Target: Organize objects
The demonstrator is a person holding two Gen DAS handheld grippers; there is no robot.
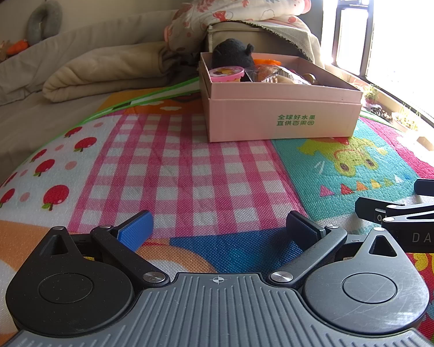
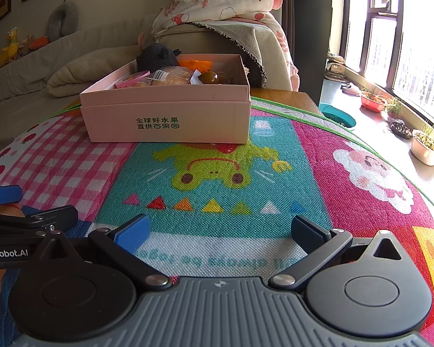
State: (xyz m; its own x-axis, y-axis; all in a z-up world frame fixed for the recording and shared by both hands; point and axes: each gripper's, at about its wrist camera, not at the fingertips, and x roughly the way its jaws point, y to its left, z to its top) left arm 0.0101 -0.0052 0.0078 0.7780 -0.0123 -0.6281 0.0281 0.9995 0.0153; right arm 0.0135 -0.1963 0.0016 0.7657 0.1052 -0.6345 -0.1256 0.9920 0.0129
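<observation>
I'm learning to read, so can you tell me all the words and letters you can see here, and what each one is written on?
"全球好水果" and below it "直供百果园": green print on the front of the pink box.
"DAS": cut off at the picture's edge, on the right gripper body.
"enRobot.AI": start cut off, on the left gripper body.
Upside-down green letters on the play mat: too blurred to read.
Barcode label on a packet in the box: too small.

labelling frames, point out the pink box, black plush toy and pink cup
pink box [image 2: 188,121], right wrist view, front wall
black plush toy [image 1: 231,53], left wrist view, its body
pink cup [image 1: 226,72], left wrist view, its lid
</observation>
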